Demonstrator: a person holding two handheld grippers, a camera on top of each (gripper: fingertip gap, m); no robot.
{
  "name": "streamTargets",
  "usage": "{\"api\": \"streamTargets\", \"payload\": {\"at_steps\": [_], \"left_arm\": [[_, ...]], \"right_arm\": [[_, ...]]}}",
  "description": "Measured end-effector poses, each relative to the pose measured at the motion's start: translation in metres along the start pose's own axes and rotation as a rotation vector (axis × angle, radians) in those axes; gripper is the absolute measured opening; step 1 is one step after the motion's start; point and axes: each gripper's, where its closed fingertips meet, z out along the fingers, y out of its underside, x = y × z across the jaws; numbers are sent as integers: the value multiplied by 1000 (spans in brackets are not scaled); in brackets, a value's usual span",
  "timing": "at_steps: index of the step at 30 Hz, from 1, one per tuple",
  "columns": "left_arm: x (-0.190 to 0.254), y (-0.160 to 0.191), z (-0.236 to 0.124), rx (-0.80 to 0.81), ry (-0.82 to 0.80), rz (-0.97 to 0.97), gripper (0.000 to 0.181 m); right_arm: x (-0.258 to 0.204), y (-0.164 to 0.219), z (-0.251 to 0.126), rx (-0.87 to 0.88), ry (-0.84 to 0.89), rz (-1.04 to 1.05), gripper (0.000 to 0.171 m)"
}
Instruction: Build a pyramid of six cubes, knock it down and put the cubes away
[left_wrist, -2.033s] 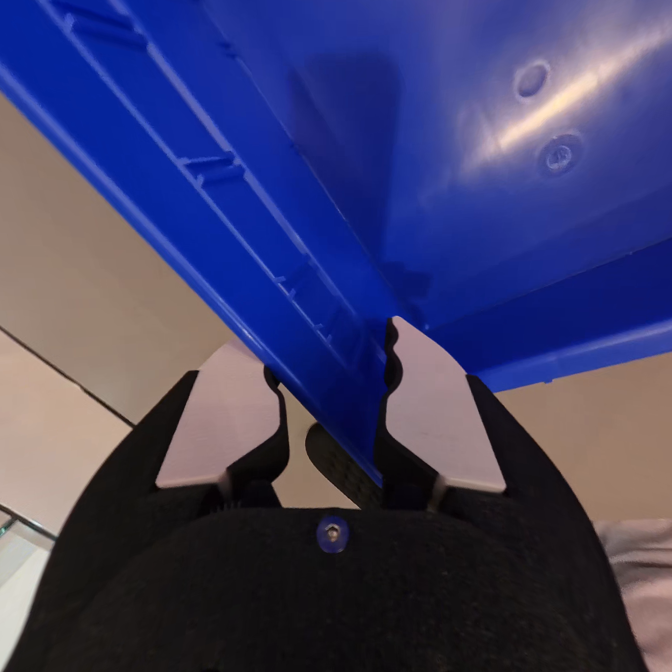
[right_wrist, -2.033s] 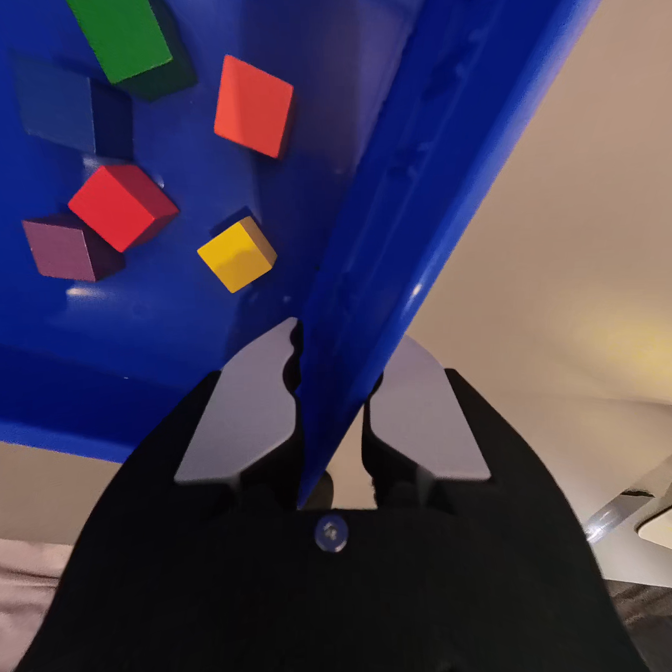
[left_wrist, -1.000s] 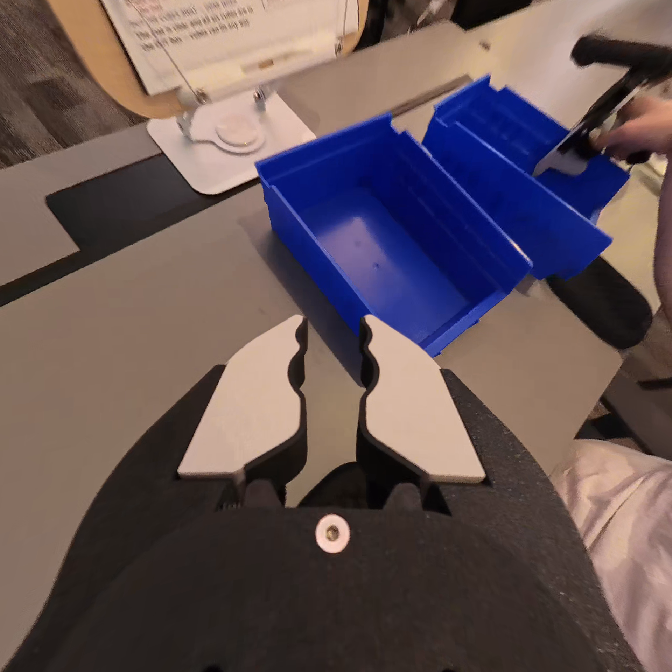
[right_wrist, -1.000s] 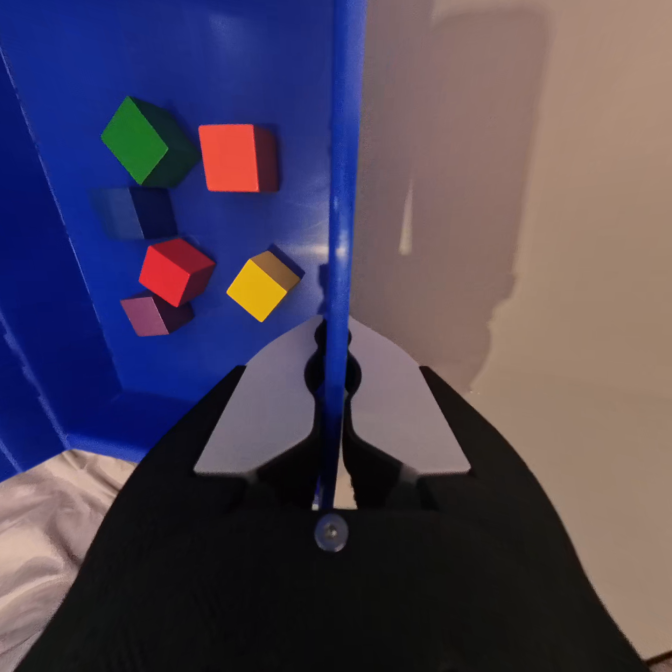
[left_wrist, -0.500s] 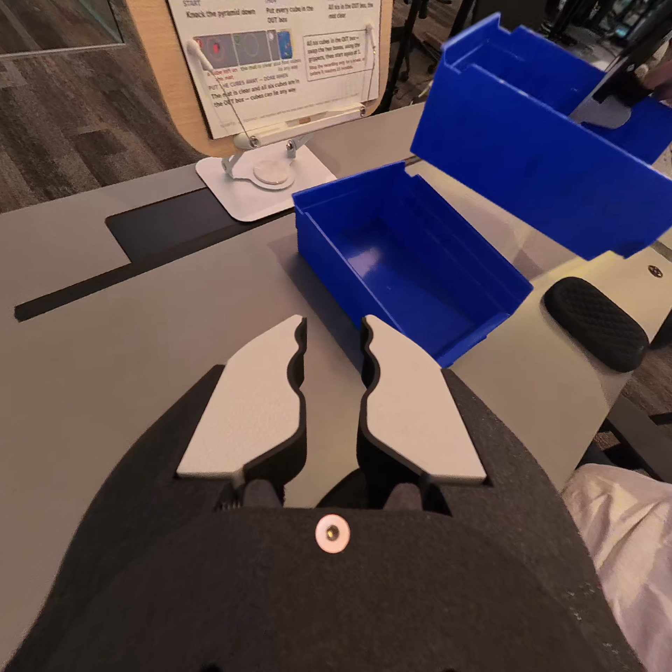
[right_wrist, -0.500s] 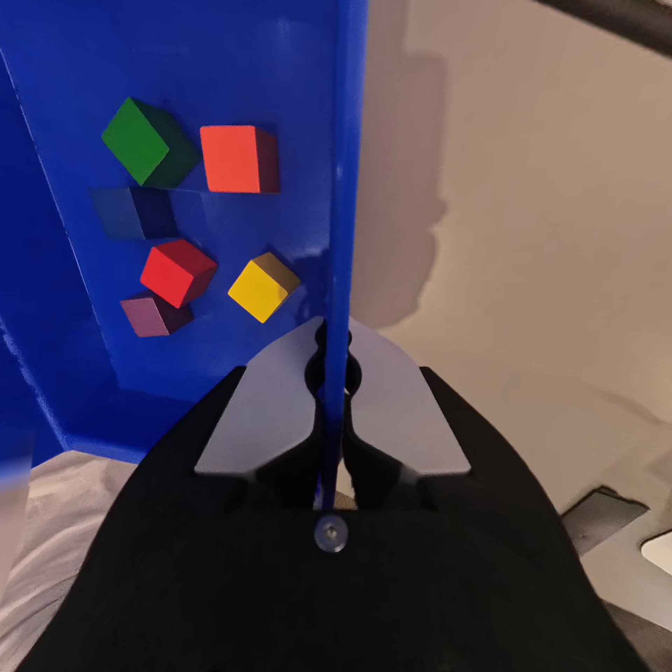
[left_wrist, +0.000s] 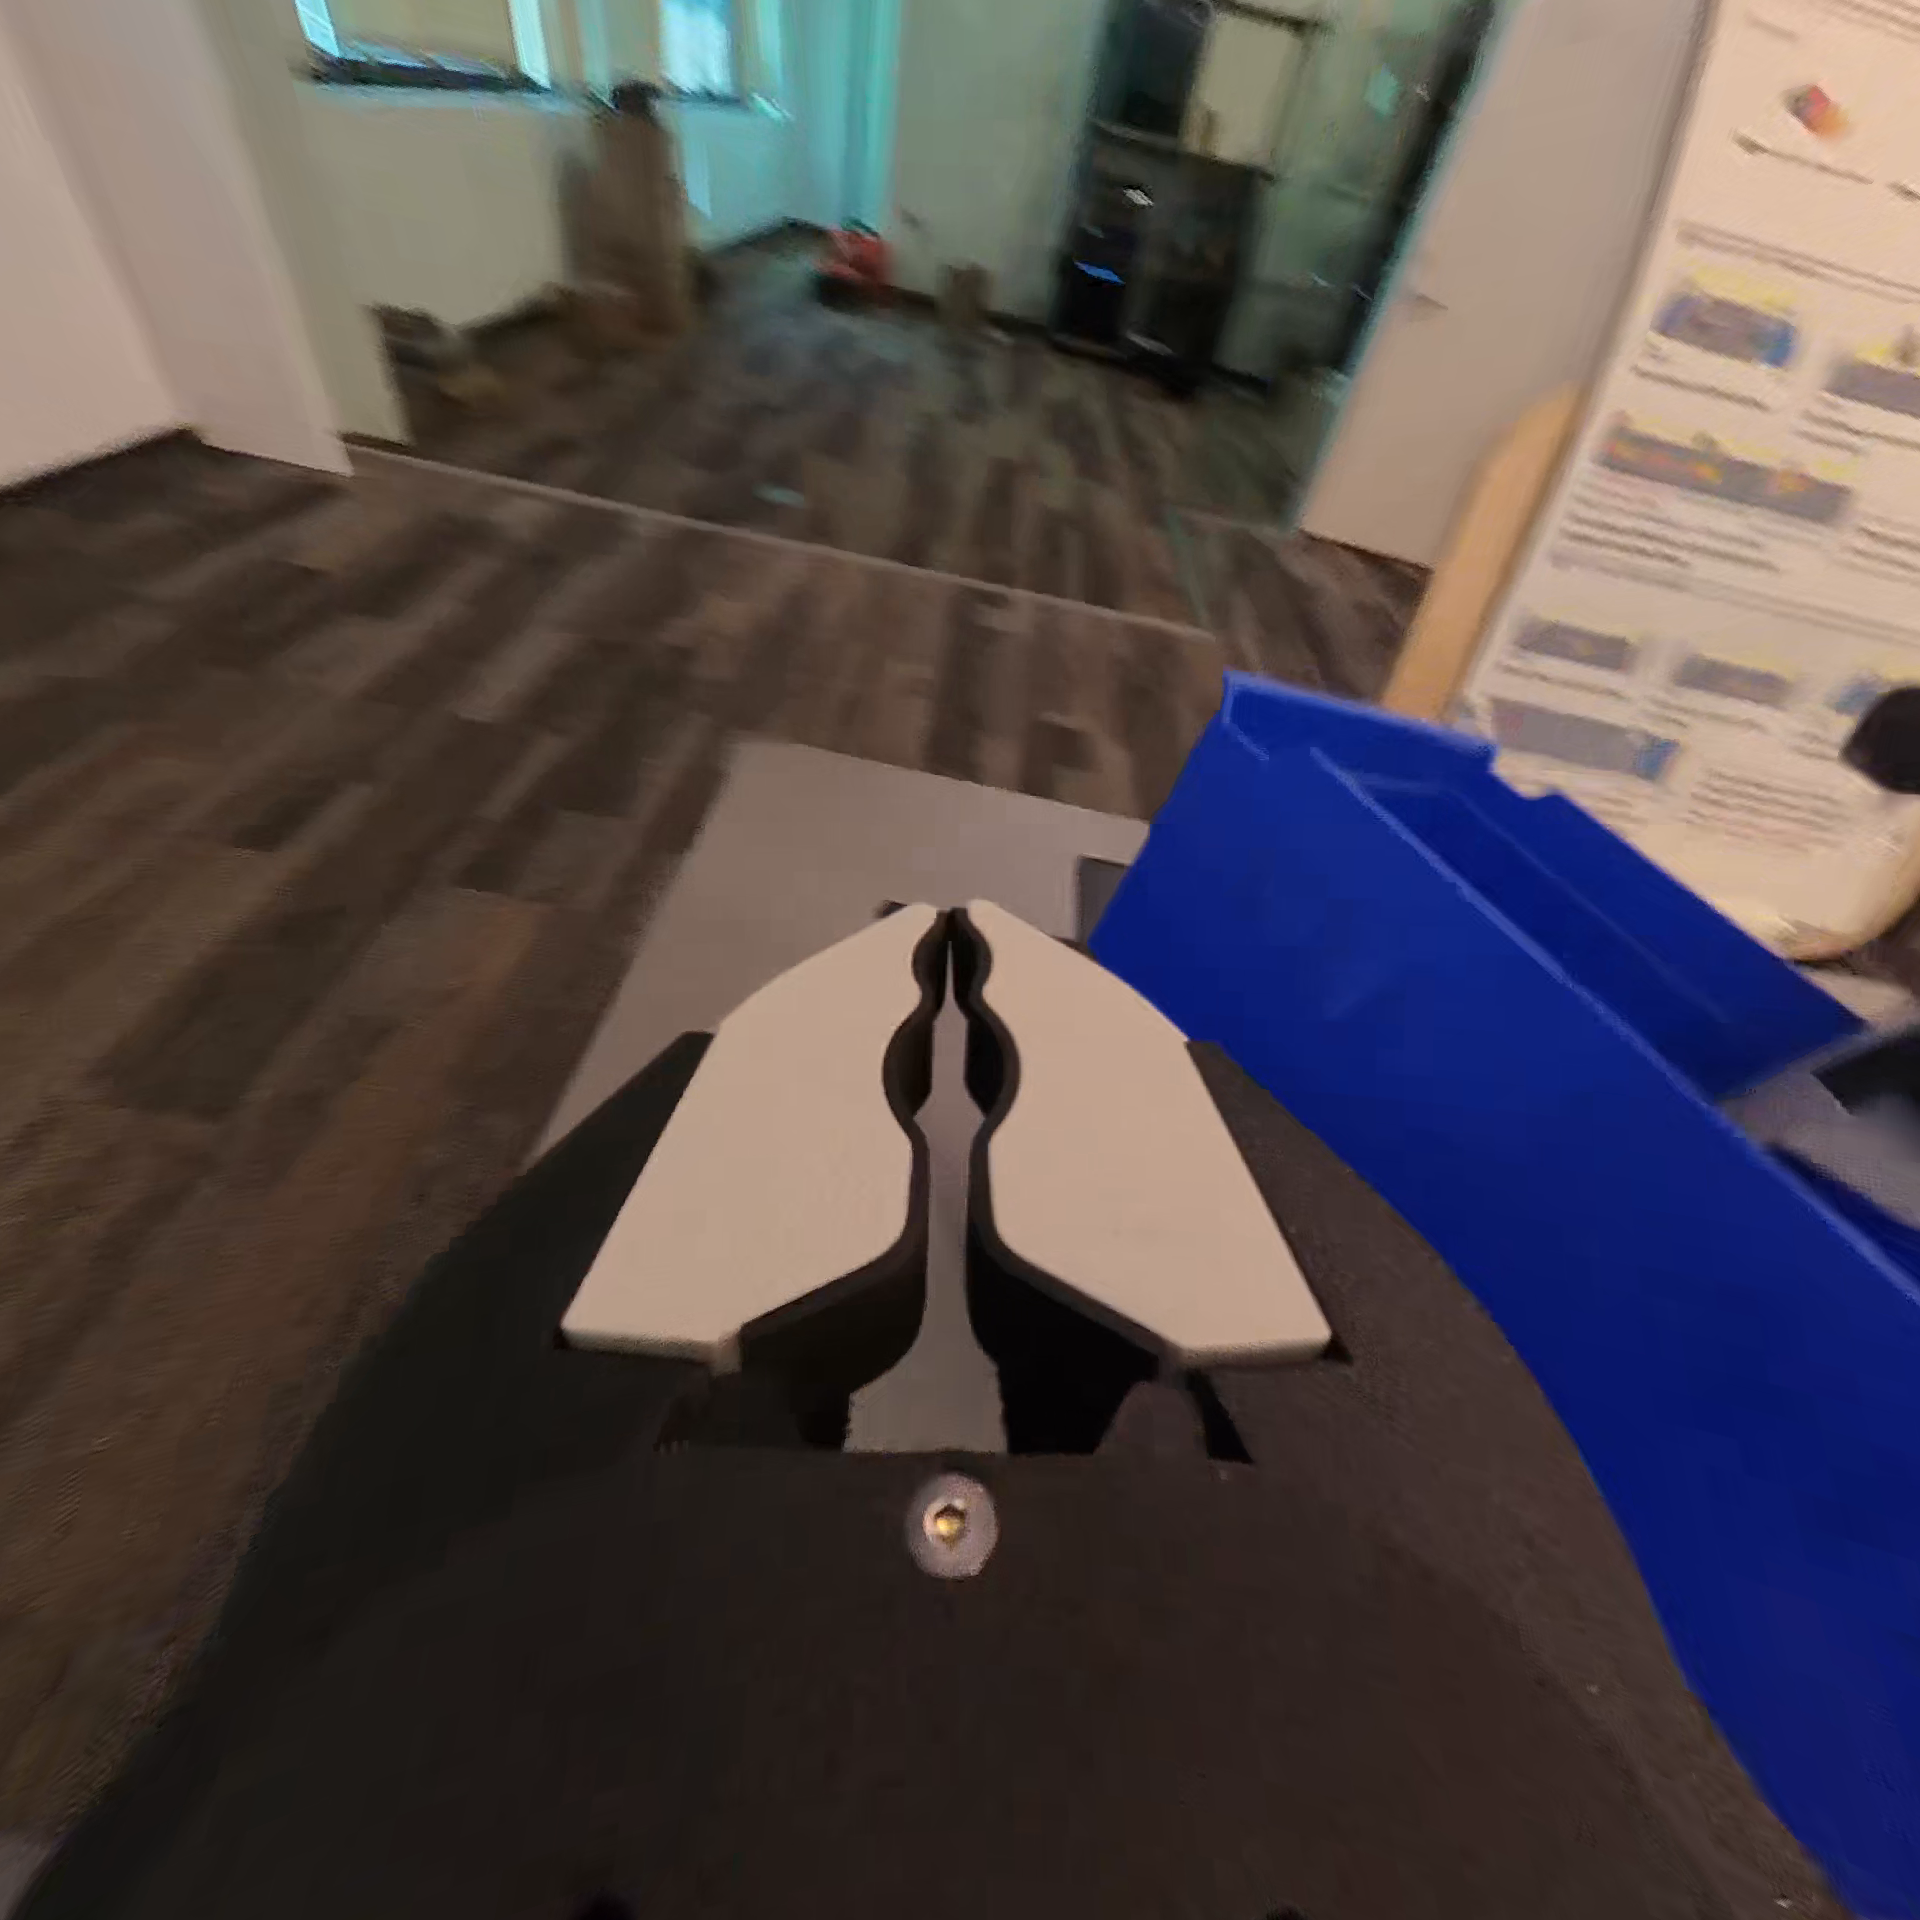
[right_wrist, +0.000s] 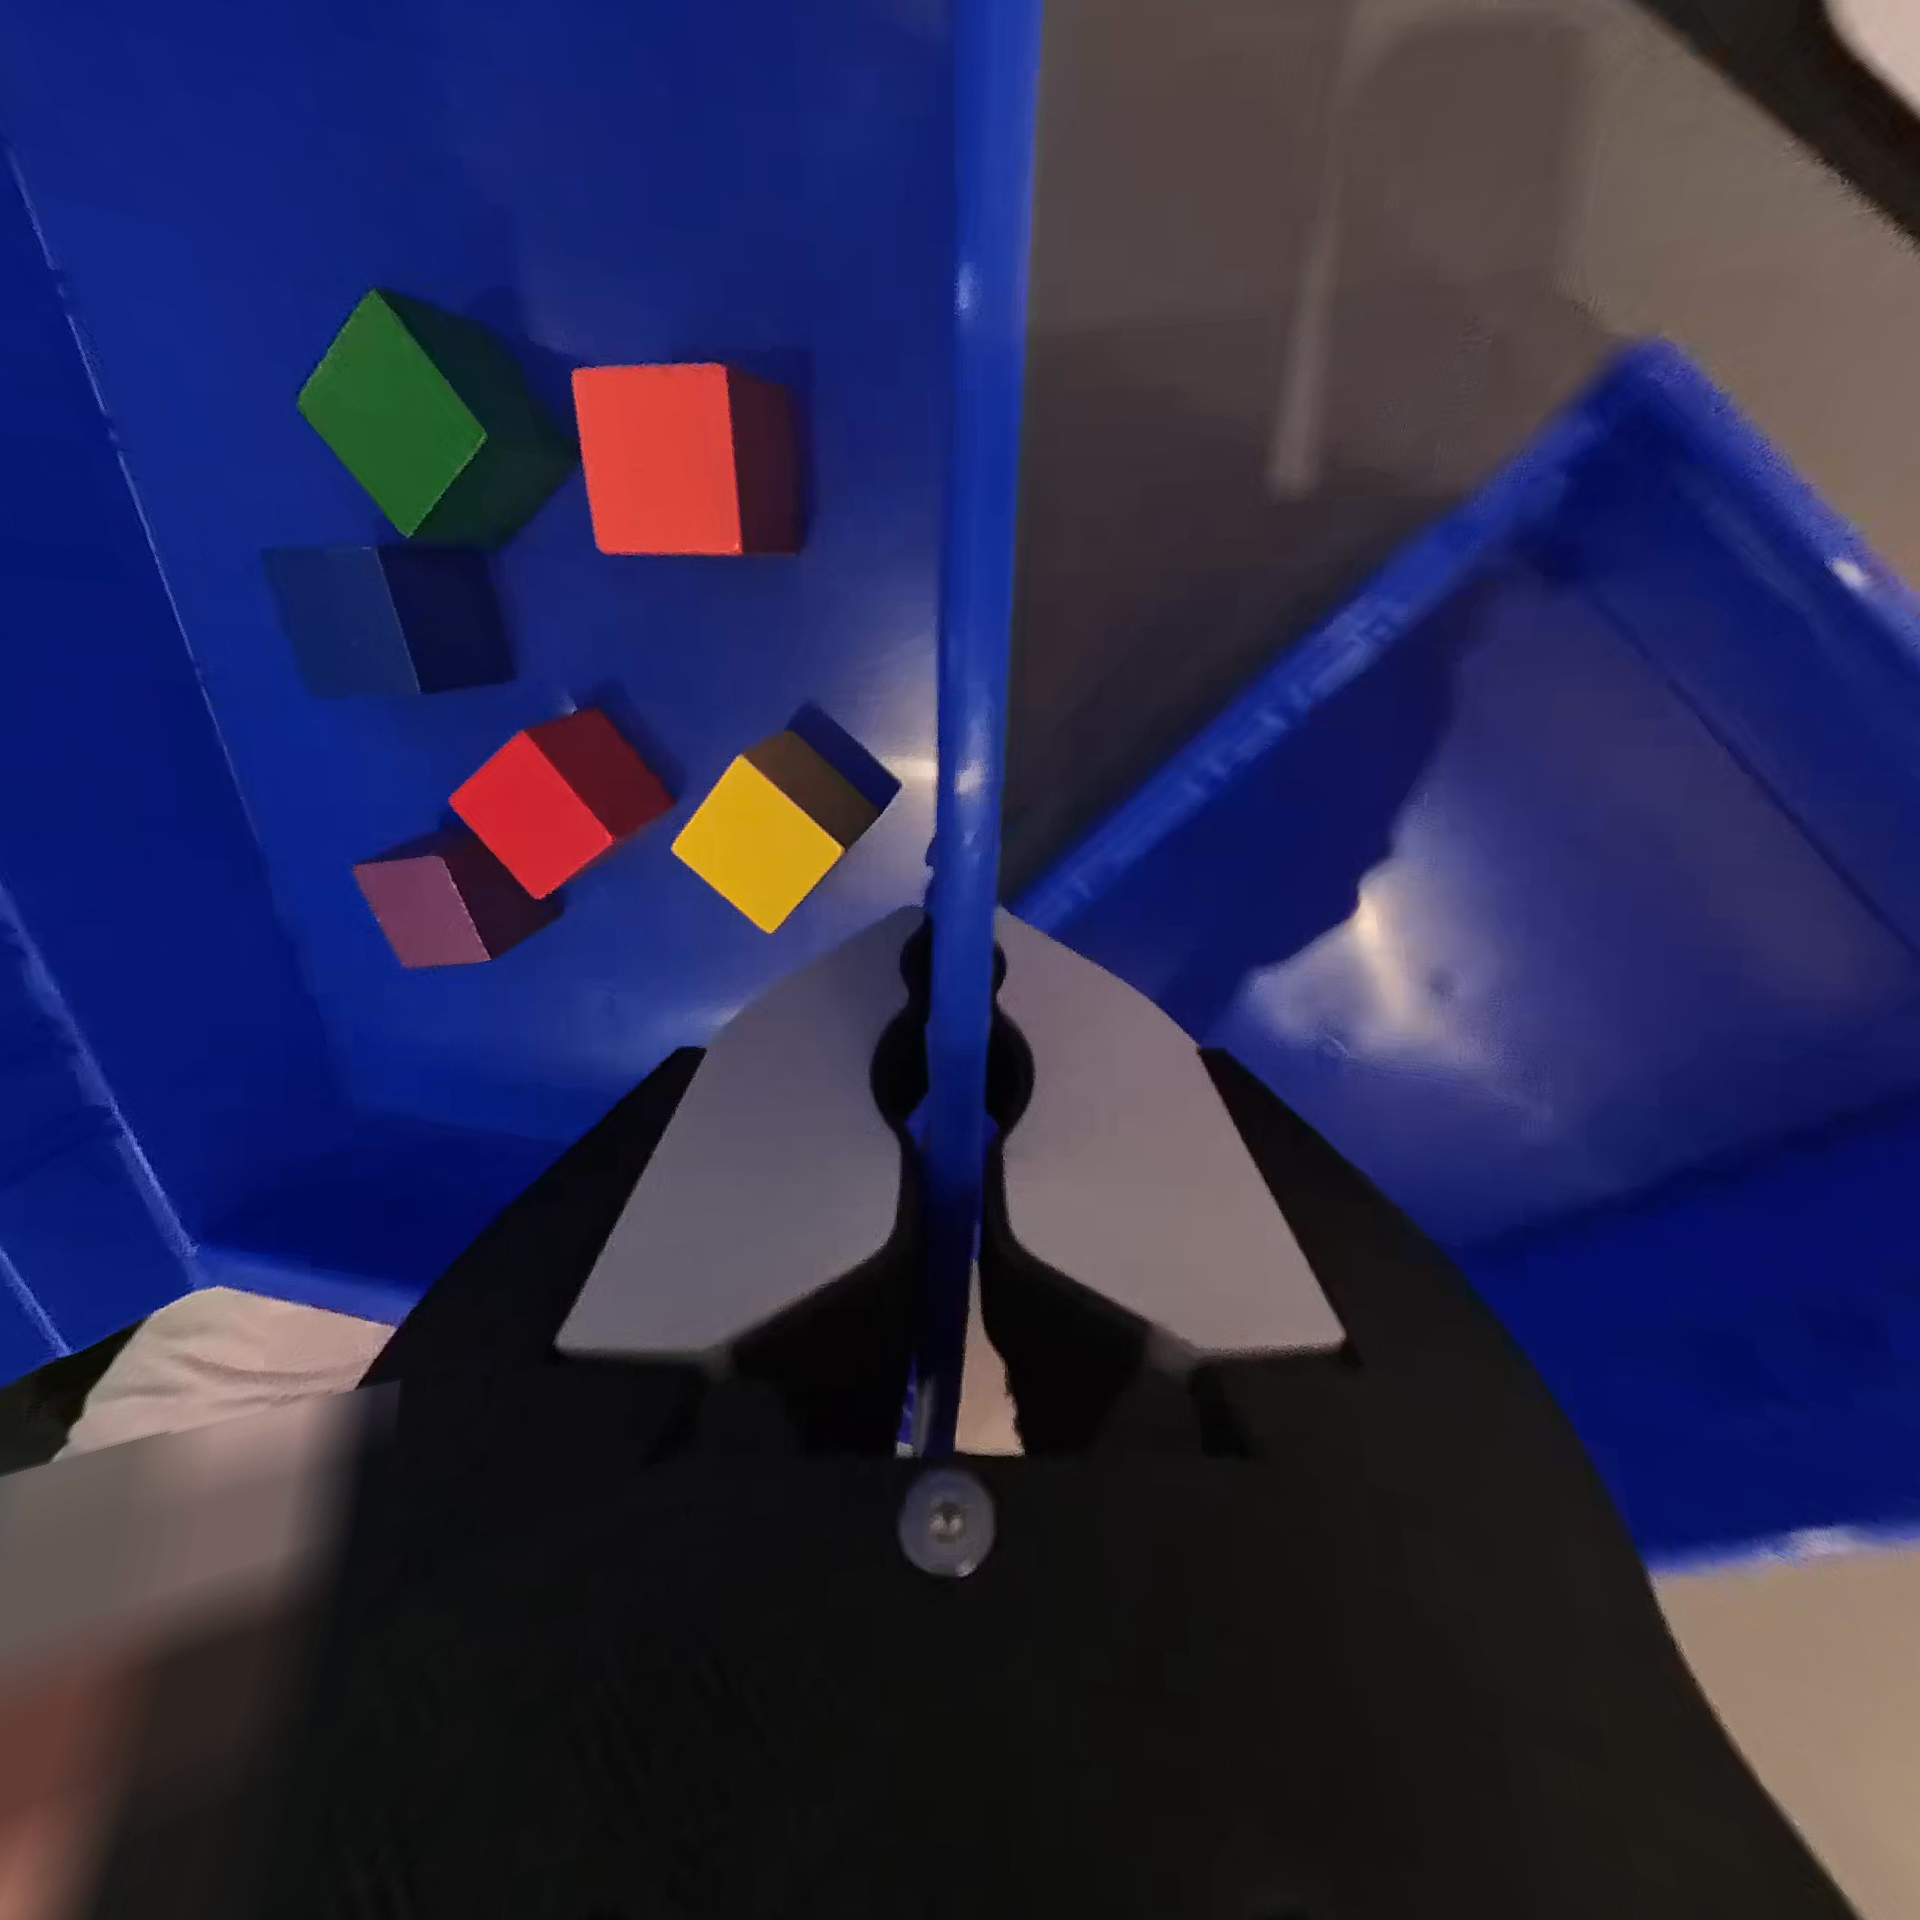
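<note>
My right gripper (right_wrist: 951, 925) is shut on the side wall of a blue bin (right_wrist: 971, 520) and holds it in the air. Inside that bin lie several cubes: green (right_wrist: 400, 416), orange (right_wrist: 665, 462), dark blue (right_wrist: 384, 623), red (right_wrist: 540, 805), yellow (right_wrist: 764, 836) and purple (right_wrist: 426, 909). A second, empty blue bin (right_wrist: 1558, 883) lies below to the right. My left gripper (left_wrist: 951, 914) is shut and empty, held above the grey table's far corner (left_wrist: 831, 831). The held blue bin (left_wrist: 1455, 1091) shows to its right.
Dark wood-pattern floor (left_wrist: 416, 727) lies beyond the table edge. A poster board (left_wrist: 1714, 468) stands at the right. A white cloth (right_wrist: 208, 1340) shows under the held bin. Left tips to right tips: about 35 centimeters.
My left gripper has shut and swung up and left, away from the empty bin, and now faces the room. My right gripper keeps its hold; the empty bin has come into its view.
</note>
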Motion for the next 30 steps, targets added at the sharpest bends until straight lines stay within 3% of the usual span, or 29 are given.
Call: {"api": "streamTargets", "payload": {"at_steps": [3, 7, 12, 21, 23, 24, 27, 30], "left_arm": [[-24, -1, -9, 22, -73, -40, 1], [-24, 7, -6, -26, -22, -64, 4], [-13, -5, -7, 47, 37, -72, 4], [1, 12, 2, -58, 118, -51, 8], [2, 13, 4, -67, 121, -46, 8], [3, 14, 5, -72, 124, -46, 9], [8, 18, 8, -100, 135, -33, 10], [12, 22, 9, -122, 137, -11, 13]], "right_arm": [[-21, -14, 31, -22, 20, -22, 6], [-40, -24, 61, -59, 43, -17, 6], [-54, -29, 89, -79, 50, -12, 6], [-24, -26, 147, -3, 134, 94, 6], [-25, -22, 154, -20, 118, 74, 14], [-28, -22, 154, -14, 108, 47, 24], [-33, -36, 131, 97, 135, -85, 23], [-37, -56, 57, 382, 203, -229, 20]]}}
